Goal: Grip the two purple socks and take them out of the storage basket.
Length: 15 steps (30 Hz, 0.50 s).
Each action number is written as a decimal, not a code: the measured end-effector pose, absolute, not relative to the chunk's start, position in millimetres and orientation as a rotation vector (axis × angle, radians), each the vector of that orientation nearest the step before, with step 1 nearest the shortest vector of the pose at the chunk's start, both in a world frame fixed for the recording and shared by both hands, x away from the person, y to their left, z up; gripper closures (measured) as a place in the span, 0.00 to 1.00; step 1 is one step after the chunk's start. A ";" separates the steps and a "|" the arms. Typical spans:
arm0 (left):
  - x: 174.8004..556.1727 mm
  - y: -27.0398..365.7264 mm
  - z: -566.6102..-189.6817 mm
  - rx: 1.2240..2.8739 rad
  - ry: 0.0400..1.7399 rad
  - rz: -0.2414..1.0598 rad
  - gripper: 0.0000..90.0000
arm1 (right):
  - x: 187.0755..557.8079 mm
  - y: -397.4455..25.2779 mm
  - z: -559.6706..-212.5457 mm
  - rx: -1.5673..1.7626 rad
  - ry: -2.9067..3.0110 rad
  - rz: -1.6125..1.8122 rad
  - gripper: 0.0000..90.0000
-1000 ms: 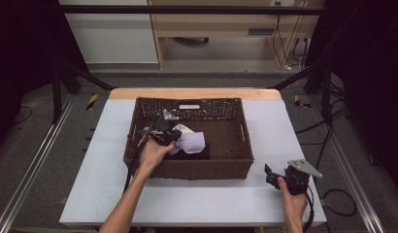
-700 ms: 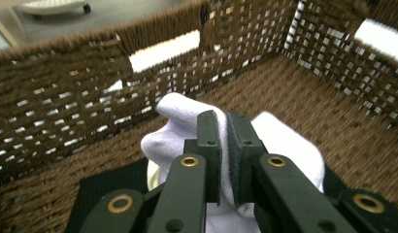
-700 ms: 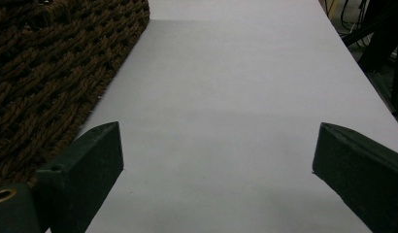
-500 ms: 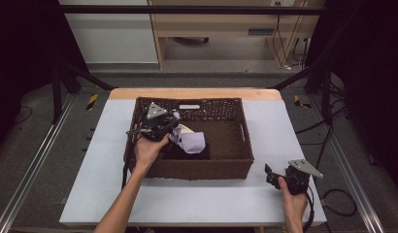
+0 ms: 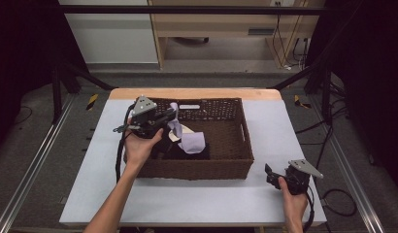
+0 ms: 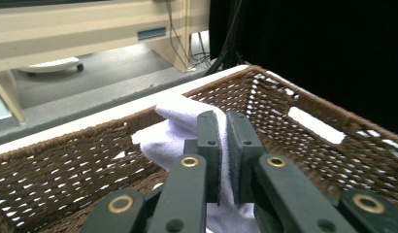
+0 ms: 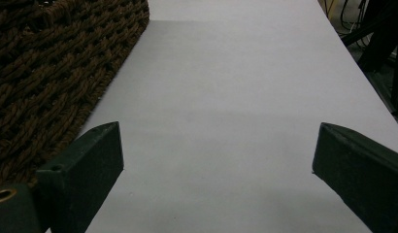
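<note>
A brown wicker basket stands in the middle of the white table. My left gripper is raised over the basket's far left corner, shut on a pale lilac cloth that hangs down from it into the basket. In the left gripper view the cloth is pinched between the two jaws, with the basket wall behind. A looser part of the cloth lies on dark fabric inside. My right gripper rests on the table by the basket's near right corner, open, with nothing between its jaws.
The basket's side runs along the left of the right gripper view. A cream item lies in the basket under the cloth. Bare table stretches to the right of the basket. Wooden furniture stands beyond the table.
My left gripper has lifted and moved toward the basket's far left corner, drawing the lilac cloth up with it. The right gripper has stayed put.
</note>
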<state>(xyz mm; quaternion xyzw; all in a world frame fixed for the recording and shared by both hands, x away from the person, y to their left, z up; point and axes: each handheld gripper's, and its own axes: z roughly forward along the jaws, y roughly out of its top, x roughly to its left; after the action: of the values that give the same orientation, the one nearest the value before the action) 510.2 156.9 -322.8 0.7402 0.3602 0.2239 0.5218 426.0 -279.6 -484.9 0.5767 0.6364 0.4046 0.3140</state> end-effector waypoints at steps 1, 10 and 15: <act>507.6 157.0 -320.4 1.773 0.854 0.538 0.94 | 426.0 -279.7 -484.9 1.519 1.677 1.067 0.05; 483.7 159.9 -303.9 1.760 0.793 0.523 0.94 | 425.6 -279.7 -484.8 1.518 1.676 1.071 0.05; 465.0 159.7 -294.4 1.742 0.747 0.510 0.94 | 425.3 -279.9 -484.7 1.519 1.673 1.074 0.05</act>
<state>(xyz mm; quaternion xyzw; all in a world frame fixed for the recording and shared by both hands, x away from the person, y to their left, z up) 465.0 159.7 -294.4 0.7377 0.3165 0.2160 0.5559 425.3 -279.9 -484.7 0.5764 0.6348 0.4075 0.3142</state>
